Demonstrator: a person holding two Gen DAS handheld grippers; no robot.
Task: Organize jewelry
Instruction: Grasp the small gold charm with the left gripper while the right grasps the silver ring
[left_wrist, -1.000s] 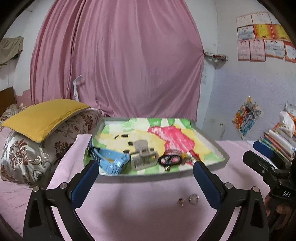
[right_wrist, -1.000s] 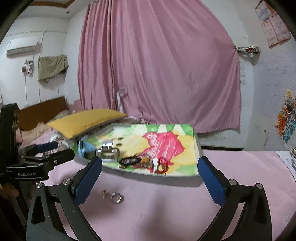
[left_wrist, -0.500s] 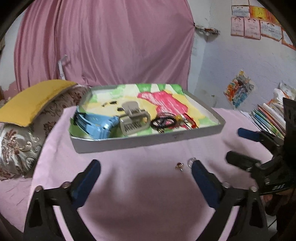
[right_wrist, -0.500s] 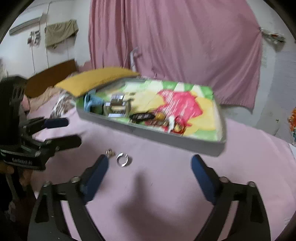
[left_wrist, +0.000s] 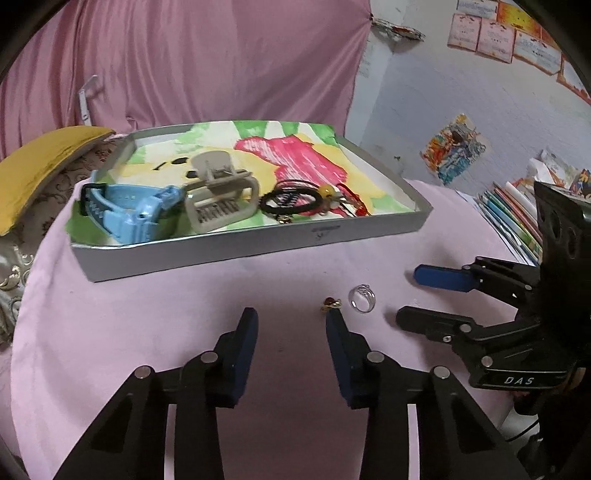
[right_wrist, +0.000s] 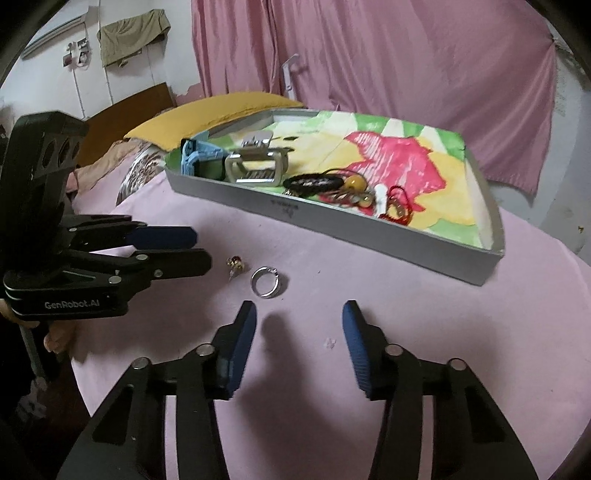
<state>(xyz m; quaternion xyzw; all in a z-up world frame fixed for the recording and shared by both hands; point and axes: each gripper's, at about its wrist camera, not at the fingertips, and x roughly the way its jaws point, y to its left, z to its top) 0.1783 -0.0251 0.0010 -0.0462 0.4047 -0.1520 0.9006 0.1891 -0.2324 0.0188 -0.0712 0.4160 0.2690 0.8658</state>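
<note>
Approach step: both grippers closing on loose pieces, tray already part-filled.
Left gripper half-open, empty, earring at its right fingertip; right gripper half-open, empty, silver ring just ahead-left. Next: straddle, pinch, lift to tray.

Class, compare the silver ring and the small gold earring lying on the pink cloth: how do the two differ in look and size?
The silver ring is a plain open band you can see through; the gold earring is a compact lump with a dark red stone. The ring is the larger. The ring lies nearer the right gripper, the earring nearer the left gripper. Both lie loose on the cloth, outside the tray, ungripped.
</note>
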